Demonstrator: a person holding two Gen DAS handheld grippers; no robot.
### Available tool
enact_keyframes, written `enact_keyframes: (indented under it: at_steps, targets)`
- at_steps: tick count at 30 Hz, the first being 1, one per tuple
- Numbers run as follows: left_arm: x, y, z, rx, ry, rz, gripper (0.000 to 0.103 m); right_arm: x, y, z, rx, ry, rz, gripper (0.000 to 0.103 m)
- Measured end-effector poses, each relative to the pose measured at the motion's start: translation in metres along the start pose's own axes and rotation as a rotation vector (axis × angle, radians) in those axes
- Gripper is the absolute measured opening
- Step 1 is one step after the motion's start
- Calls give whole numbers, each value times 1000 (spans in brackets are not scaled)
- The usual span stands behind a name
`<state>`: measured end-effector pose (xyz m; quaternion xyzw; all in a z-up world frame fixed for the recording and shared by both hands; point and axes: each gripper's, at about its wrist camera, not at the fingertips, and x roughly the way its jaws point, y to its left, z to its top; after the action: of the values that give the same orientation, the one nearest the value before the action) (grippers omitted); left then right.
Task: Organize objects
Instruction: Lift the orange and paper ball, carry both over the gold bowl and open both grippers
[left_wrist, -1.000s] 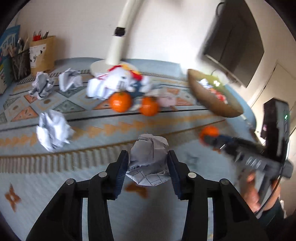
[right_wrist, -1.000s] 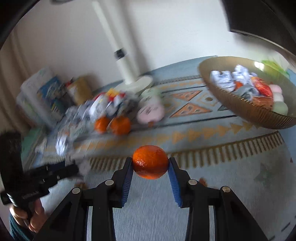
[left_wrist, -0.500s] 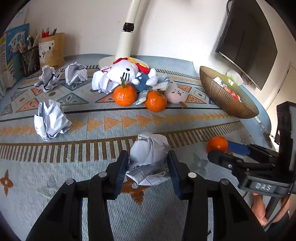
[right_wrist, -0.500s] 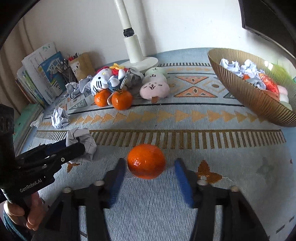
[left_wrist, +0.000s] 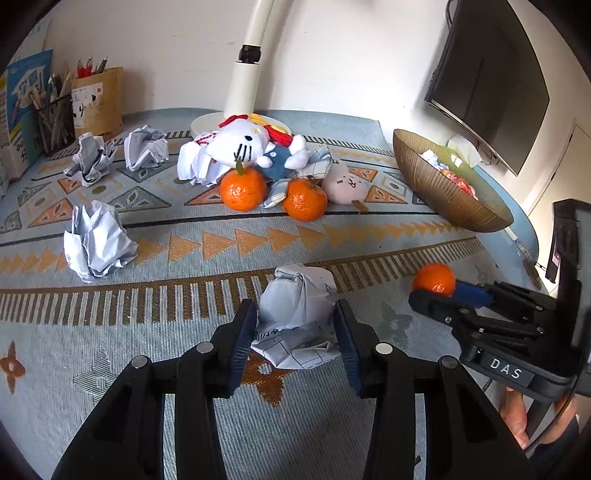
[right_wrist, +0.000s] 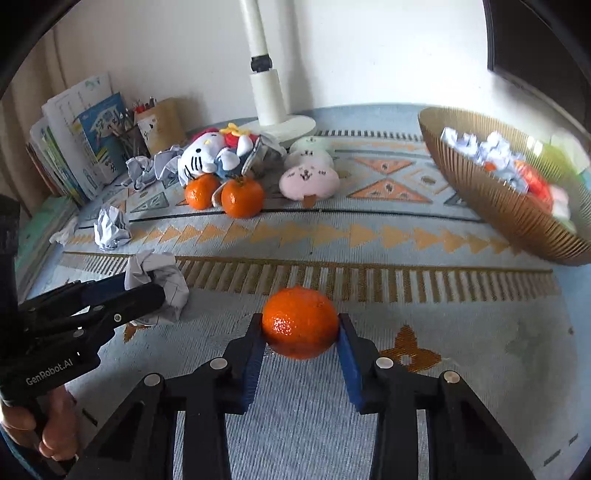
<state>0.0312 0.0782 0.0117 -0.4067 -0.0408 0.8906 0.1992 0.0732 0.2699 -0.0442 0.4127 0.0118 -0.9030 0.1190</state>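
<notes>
Closest in, the left tool (left_wrist: 295, 332) is pinching a crumpled paper ball (left_wrist: 299, 314), which looks like it's sitting on the patterned cloth of the desk (left_wrist: 110, 369). The right tool (right_wrist: 301, 343) is clamped on an orange (right_wrist: 300, 322), pads tight on both sides; whether it's lifted off the cloth I can't tell.

What matters next, I'd guess: the gold bowl (right_wrist: 498, 206) sits ahead and to the right of both tools, and the right one is nearer, so the orange has the shorter trip. The paper has to cross over toward that side.

Further back there's a loose paper wad (left_wrist: 96, 243) on the left, then two more oranges (left_wrist: 243, 188) up against a white cat plush (left_wrist: 240, 144) and a pink plush (left_wrist: 345, 184).

Only the right camera really looks into the bowl: paper balls and something red in there, a bit blurry. The left view mostly gets the outer wall.
</notes>
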Motion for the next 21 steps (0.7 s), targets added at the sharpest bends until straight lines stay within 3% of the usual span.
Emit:
enact_keyframes:
  at_steps: [2, 6, 9, 13, 15, 18, 21]
  targets:
    - [-4, -4, -1, 5, -10, 3, 40, -11, -1, -2, 7, -49, 10, 37]
    - [-15, -31, 15, 16, -14, -104, 40, -43, -38, 6, 118, -117, 35, 37]
    - [-32, -75, 57, 96, -98, -178, 40, -90, -77, 27, 199, -243, -23, 37]
    - [-27, -130, 122, 121, -150, -344, 40, -149, -135, 56, 338, -387, -142, 37]
    - [-11, -153, 142, 137, -164, -355, 40, -153, -160, 67, 386, -398, -160, 37]
    - [25, -170, 153, 113, -124, -375, 40, -140, -180, 74, 411, -362, -195, 37]
    - [55, -178, 153, 115, -91, -389, 44, -113, -197, 73, 441, -294, -160, 37]
